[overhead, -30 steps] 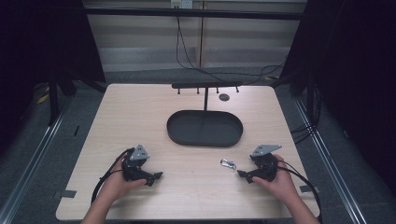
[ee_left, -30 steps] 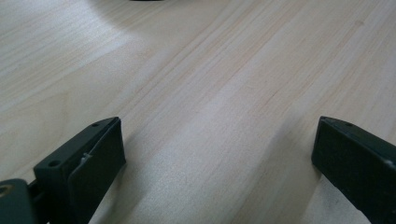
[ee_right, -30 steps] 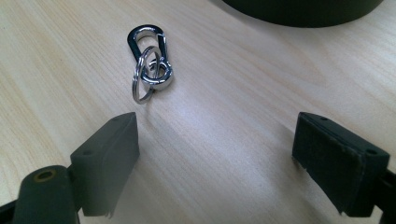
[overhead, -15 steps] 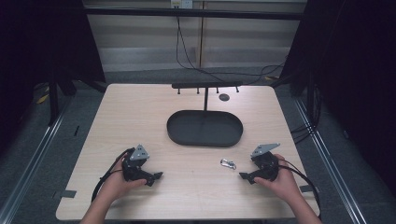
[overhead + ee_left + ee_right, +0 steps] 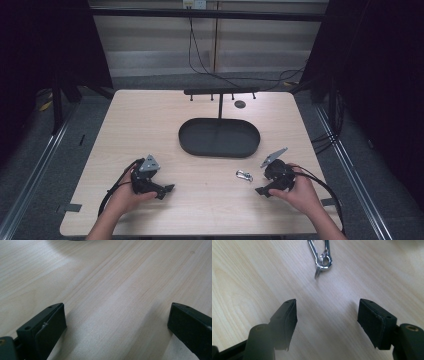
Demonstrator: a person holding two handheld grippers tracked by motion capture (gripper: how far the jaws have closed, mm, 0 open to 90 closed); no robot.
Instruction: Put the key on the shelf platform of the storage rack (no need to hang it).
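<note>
Pale wood counter (image 5: 150, 125): everything sits on it, and I place the rest from the black oval tray (image 5: 219, 137) at its middle.
Tray: dark, shallow, with a thin black post rising at its far rim to a crossbar with small pegs (image 5: 220, 92).
Silver snap hook (image 5: 244, 175): lies flat on the counter just on my side of the tray's right end, touching nothing; a small ring hangs at its near end.
My right claw (image 5: 261, 191): near-right of the tray, just beside the snap hook; jaws spread wide and empty, the hook lying ahead of the tips in the right gripper view (image 5: 321, 257).
My left claw (image 5: 167, 189): near-left of the tray, well apart from the hook; jaws wide, bare wood between them.
My hands: one wrapped round each claw body.
</note>
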